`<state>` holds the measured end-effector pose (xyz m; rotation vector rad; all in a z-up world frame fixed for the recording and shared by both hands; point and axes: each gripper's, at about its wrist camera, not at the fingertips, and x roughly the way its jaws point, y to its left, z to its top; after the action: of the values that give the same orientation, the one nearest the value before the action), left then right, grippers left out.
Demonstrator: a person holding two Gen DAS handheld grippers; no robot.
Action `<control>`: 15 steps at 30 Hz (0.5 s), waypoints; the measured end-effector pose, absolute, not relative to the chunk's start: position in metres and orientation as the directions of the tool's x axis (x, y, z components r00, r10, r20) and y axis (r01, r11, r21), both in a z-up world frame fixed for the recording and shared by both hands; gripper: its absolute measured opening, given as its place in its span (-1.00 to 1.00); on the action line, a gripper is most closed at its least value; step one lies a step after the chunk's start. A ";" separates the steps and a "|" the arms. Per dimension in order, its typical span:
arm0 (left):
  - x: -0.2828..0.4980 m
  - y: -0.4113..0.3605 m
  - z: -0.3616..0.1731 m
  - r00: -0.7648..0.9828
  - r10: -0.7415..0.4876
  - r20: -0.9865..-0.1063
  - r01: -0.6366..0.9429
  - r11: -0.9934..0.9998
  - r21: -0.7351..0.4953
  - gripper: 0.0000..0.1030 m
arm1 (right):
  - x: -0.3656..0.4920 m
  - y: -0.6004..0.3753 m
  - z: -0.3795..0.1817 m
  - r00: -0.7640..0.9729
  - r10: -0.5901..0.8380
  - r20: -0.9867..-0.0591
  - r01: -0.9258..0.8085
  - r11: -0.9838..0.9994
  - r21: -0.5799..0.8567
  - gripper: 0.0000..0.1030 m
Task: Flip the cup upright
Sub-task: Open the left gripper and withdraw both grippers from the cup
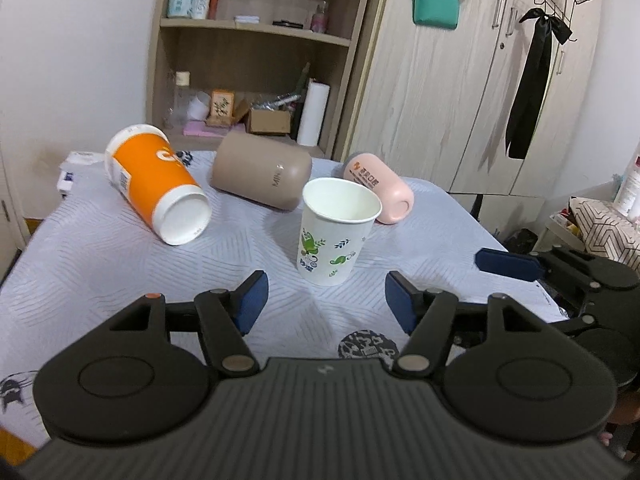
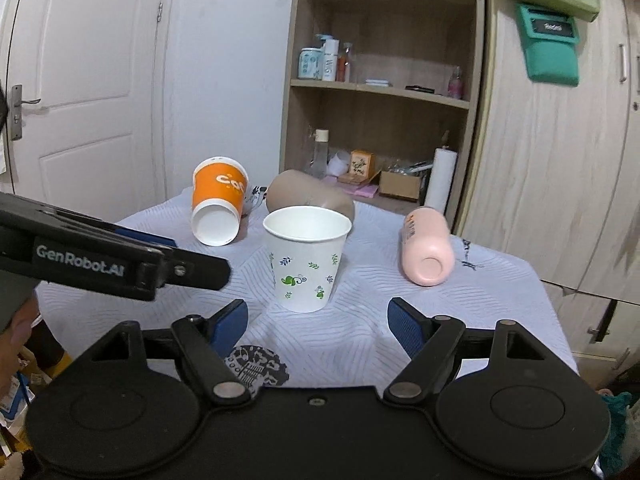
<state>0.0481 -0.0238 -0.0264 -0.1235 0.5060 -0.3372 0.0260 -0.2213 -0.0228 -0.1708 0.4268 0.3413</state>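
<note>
Your left gripper [image 1: 326, 300] and right gripper [image 2: 318, 320] both gaped empty; the floral paper cup [image 1: 334, 232] stood upright just beyond each pair of jaws.

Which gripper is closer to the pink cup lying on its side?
Right. The right gripper sits just in front and left of the pink cup; the left gripper is farther left.

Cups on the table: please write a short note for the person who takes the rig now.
Left gripper: open, empty, short of the white paper cup.
Right gripper: open, empty, also facing it.
Done: the white paper cup stands upright on the tablecloth.
Left: orange cup, tan cup and pink cup lie on their sides.
</note>
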 end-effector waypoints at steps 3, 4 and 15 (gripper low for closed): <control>0.034 -0.021 -0.022 0.839 -0.325 -0.436 0.269 0.945 -0.187 0.29 | 0.016 -0.225 -0.018 0.868 0.276 -0.412 -0.336 0.938 -0.081 0.58; 0.030 -0.019 -0.021 0.844 -0.319 -0.431 0.263 0.947 -0.186 0.29 | 0.013 -0.227 -0.017 0.873 0.270 -0.405 -0.327 0.942 -0.077 0.58; -0.004 -0.003 -0.016 0.884 -0.238 -0.402 0.173 0.966 -0.190 0.31 | -0.018 -0.239 -0.003 0.941 0.149 -0.305 -0.175 0.983 -0.059 0.67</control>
<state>-0.0039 -0.0030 -0.0161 -0.1508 0.4366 -0.2147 -0.0184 -0.2387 -0.0034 -0.0861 0.3044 0.1659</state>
